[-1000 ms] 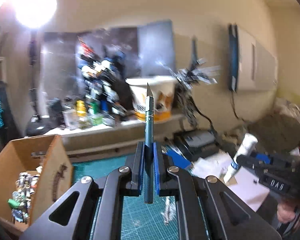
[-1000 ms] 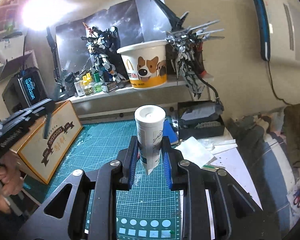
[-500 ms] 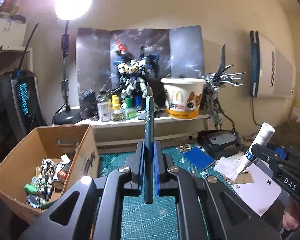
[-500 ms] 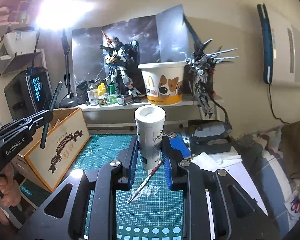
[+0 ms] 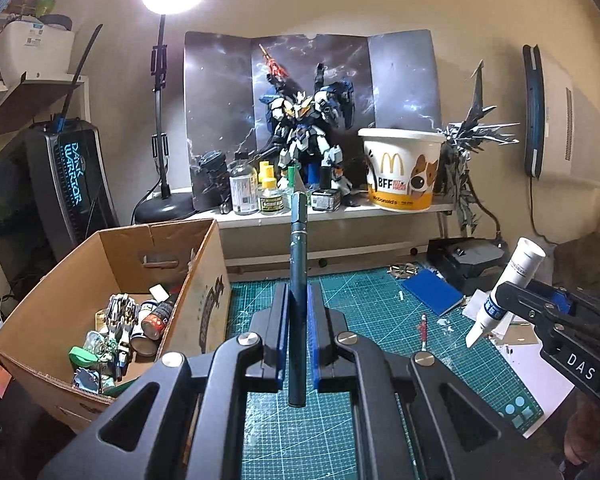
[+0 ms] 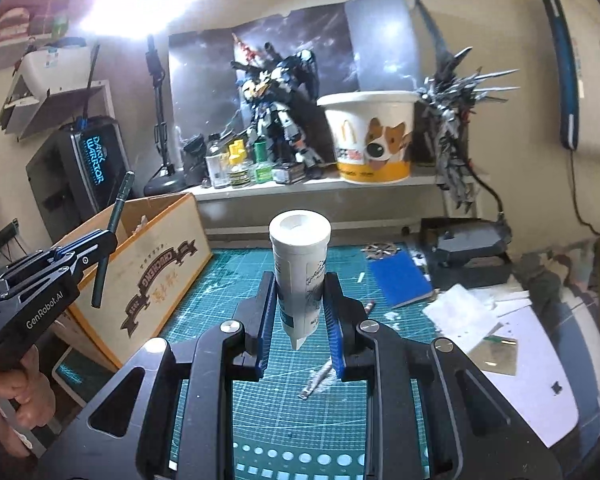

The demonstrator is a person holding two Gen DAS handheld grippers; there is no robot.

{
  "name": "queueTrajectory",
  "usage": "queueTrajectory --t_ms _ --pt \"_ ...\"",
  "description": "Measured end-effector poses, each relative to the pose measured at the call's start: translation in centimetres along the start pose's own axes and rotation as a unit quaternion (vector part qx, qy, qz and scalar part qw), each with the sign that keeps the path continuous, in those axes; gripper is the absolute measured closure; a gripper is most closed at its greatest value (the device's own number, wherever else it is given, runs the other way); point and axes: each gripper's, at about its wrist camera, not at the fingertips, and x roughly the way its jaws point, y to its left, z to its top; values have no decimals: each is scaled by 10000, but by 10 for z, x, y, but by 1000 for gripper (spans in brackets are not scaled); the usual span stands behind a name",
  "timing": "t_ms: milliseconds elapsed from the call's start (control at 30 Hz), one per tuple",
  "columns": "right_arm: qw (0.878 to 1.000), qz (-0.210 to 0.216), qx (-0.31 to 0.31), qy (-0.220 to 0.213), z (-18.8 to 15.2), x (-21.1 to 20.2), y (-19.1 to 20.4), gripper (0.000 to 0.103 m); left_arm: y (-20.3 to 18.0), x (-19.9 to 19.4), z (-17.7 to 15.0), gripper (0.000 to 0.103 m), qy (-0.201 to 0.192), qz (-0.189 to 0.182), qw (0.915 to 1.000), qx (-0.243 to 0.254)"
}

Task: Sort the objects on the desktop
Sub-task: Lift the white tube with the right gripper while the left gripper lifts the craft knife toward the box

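My left gripper [image 5: 299, 294] is shut on a dark teal craft knife [image 5: 299, 256], which stands upright between the blue pads with its blade tip up. It hovers over the green cutting mat [image 5: 364, 304], just right of an open cardboard box [image 5: 112, 240] holding several small bottles and parts. My right gripper [image 6: 300, 278] is shut on a white tube [image 6: 300, 256], cap end up and nozzle down. In the right wrist view the left gripper [image 6: 102, 240] and its knife [image 6: 116, 216] sit in front of the box [image 6: 160, 264]. The left wrist view shows the right gripper [image 5: 500, 300] with the tube [image 5: 518, 268] at far right.
On the mat lie a blue pad [image 6: 400, 282], a small metal file [image 6: 318, 378] and a red-handled tool [image 5: 423, 328]. White papers [image 6: 468, 316] and a black case [image 6: 472, 240] sit to the right. A rear shelf [image 5: 340, 210] carries robot models, bottles and a paper bucket [image 5: 402, 168].
Both views have swung left toward the cardboard box, which now shows more of its inside. The knife and the tube stay gripped as before. The file on the mat has come into the right wrist view.
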Motion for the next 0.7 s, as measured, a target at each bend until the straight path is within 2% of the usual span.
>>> queueTrajectory --t_ms 700 --pt "9971 615 -411 158 6 39 56 81 48 -5 -7 94 73 489 9986 -169"
